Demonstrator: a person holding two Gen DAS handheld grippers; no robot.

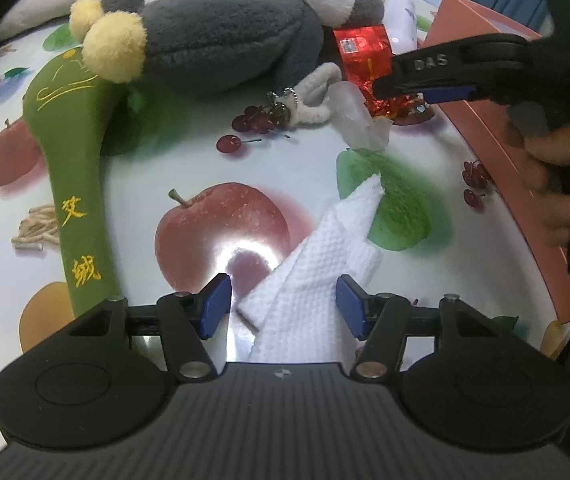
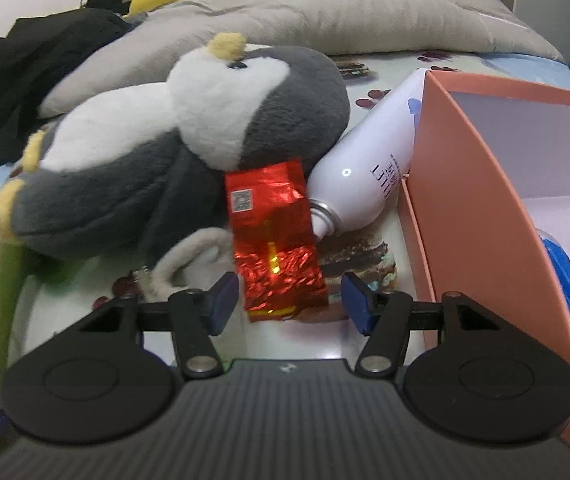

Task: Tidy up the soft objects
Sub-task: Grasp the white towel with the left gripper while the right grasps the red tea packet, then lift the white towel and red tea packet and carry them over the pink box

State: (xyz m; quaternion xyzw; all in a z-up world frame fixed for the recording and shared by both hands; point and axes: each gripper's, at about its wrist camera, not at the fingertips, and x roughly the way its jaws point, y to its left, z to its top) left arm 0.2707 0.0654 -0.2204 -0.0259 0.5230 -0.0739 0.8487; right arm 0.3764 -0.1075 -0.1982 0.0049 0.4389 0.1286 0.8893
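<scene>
Right gripper (image 2: pixel 289 300) reaches level over the fruit-print counter (image 1: pixel 189 160), jaws apart, straddling the red foil packet (image 2: pixel 275 240). The packet's long axis runs away from the gripper, leaning against the penguin plush (image 2: pixel 189 140). Left gripper (image 1: pixel 283 306), jaws apart, flanks a white napkin (image 1: pixel 325 256).

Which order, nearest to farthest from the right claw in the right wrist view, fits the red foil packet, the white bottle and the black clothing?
1. Red foil packet: between the open fingers of the right claw.
2. White bottle: behind the packet, against the pink box.
3. Black clothing: far back left, on the bedding.
</scene>
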